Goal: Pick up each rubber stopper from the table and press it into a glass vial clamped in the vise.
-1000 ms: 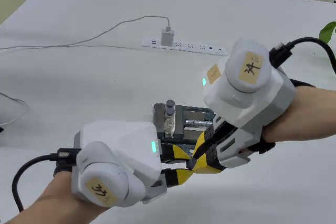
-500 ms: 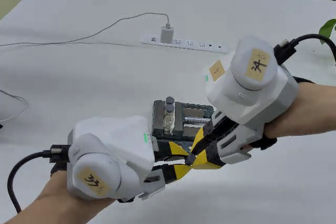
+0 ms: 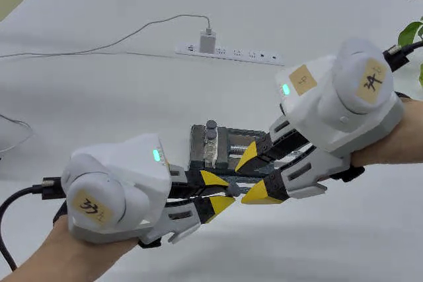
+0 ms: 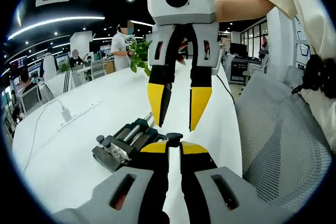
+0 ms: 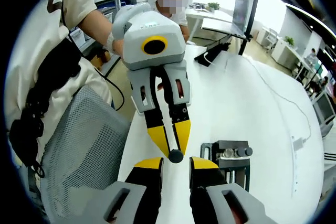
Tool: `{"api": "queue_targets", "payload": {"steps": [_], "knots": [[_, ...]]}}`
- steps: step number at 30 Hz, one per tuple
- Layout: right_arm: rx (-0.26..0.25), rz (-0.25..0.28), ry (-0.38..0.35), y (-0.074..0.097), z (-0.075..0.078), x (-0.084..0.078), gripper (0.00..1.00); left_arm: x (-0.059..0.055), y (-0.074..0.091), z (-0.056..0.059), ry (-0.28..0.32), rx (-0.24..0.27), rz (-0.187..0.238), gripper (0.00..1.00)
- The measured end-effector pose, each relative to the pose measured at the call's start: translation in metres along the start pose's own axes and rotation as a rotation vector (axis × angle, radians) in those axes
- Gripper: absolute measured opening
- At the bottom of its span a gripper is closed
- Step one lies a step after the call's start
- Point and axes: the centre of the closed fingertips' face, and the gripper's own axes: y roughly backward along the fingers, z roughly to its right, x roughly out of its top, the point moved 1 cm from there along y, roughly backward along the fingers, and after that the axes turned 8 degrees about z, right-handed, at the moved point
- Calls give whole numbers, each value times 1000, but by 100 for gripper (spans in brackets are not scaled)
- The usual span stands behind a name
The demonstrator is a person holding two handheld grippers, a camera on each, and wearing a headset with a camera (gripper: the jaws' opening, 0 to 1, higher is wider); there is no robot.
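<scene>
One stopper (image 5: 175, 156): pinched at the tips of the left gripper (image 3: 229, 191), near the vise (image 3: 197, 150).
Right gripper (image 3: 251, 177): jaws spread, nothing held, tips facing the stopper.
Vials (image 3: 211, 152): clamped upright in the vise on the counter (image 3: 99, 97).

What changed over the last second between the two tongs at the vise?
The right tongs drew back to the right, off the left tongs that they had crossed, and now stand open. The left tongs slid left, shut on a rubber stopper. The vise and its stoppered vials stayed put.
</scene>
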Motion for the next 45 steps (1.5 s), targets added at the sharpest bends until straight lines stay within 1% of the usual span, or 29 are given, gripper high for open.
{"api": "queue_targets", "payload": {"steps": [3,7,8,10,17,27,38,45], "knots": [[15,24,4,0,-1,3,13,2,0,3,13,-10,12,3],[34,15,27,0,-3,0,13,3,0,5,18,-17,20,3],[36,9,35,0,-3,-1,12,6,0,6,39,-14,32,3],[37,6,40,0,-3,-2,11,6,0,5,25,-15,31,3],[45,14,41,-1,-4,-1,10,5,0,5,25,-20,26,3],[55,6,42,-3,-6,-3,9,6,-2,7,30,-28,31,3],[64,0,57,-3,-8,-2,8,7,-2,9,53,-29,44,3],[57,-8,71,-1,-6,-2,8,9,-3,8,71,-22,56,3]]}}
